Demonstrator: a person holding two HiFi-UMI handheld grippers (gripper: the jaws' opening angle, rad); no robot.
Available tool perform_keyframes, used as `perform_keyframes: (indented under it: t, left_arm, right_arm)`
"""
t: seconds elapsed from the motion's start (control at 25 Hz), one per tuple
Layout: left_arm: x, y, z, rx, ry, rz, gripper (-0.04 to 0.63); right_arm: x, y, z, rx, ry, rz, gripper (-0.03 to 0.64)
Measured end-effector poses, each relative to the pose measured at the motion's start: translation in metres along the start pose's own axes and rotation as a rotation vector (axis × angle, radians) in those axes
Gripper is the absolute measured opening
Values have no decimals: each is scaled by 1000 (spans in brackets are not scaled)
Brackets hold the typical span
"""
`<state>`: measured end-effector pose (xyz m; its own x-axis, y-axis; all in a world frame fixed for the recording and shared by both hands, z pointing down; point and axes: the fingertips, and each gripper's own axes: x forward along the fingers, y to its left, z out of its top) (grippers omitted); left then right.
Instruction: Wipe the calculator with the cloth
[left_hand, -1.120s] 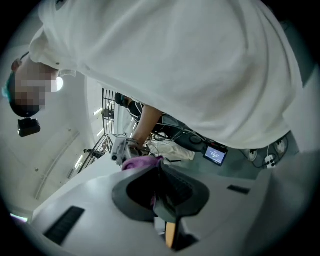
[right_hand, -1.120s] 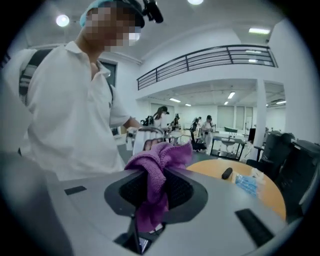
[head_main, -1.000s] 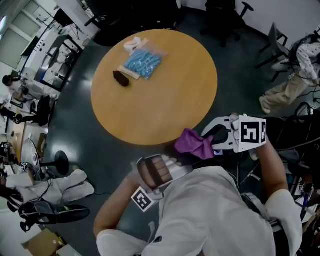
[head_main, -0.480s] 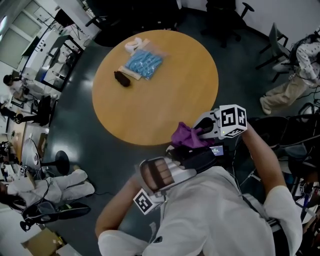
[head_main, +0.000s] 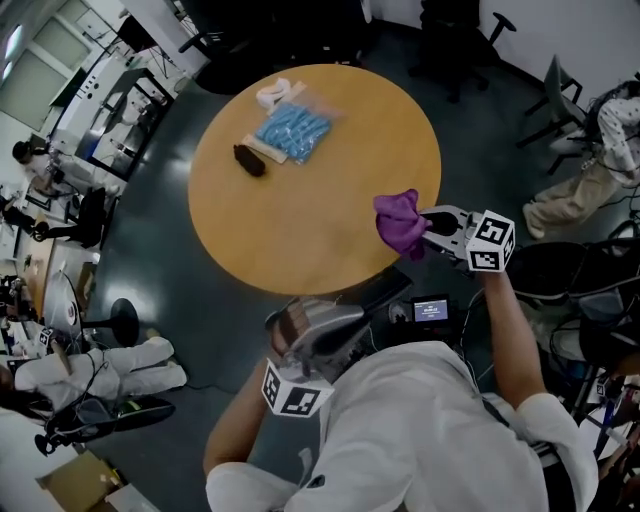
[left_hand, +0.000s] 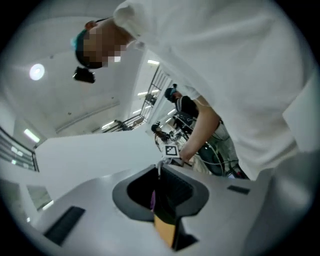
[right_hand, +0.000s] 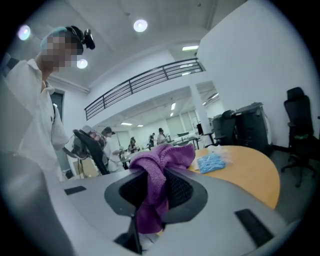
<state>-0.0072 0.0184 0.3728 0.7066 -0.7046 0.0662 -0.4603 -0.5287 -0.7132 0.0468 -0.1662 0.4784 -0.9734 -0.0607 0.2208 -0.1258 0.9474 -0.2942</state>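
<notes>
My right gripper is shut on a crumpled purple cloth and holds it over the near right edge of the round wooden table. In the right gripper view the cloth bulges out between the jaws and hangs down in front of them. My left gripper sits close to my chest, below the table edge. It is shut on a thin dark calculator that sticks out to the right. In the left gripper view the calculator shows edge-on between the jaws. Cloth and calculator are apart.
On the far side of the table lie a blue plastic bag, a small black object and a white bundle. A small lit screen sits below the table's edge. Office chairs and a seated person are at the right.
The right gripper carried the cloth from beside the calculator up and away, over the table's edge. The left gripper rolled, and the calculator turned with it.
</notes>
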Motion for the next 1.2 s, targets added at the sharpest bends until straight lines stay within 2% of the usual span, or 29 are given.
perform_keyframes:
  t: [0.16,0.24,0.32,0.36,0.48,0.64,0.8,0.92,1.04,1.2]
  left_arm:
    - [8,36,-48,-345,42,112,44]
    - [9,43,-86,-569,85,176,44]
    - [9,47,-129,-825,92,285,44]
    - [9,48,-151,-923,76,348,44]
    - [13,34,-224,-1145,70,512,44]
    - [21,-18,-315,-1287,189,651,44]
    - [21,-55,-380,-1414,269,757,44]
    - [17,-73,-408,-1497,271,796,44]
    - [16,-89,-426,-1545,283,801,44]
    - [13,-100,-441,-1622,248,835,44]
  right_arm:
    - [-26,-4,18,-18,-86,-86,86]
    - [-31,-1,19,-23,-97,-99,86]
    - [-34,1,15,-26,-100,-112,86]
    - [-36,1,12,-27,-101,-121,86]
    - [-42,-1,5,-14,-115,-151,86]
    - [-44,-5,-18,32,-116,-176,86]
    - [-39,-4,-38,80,-90,-177,86]
    - [-34,-5,-53,115,-67,-171,86]
    - [-32,-6,-58,136,-66,-163,86]
    - [-28,-7,-56,143,-60,-149,86]
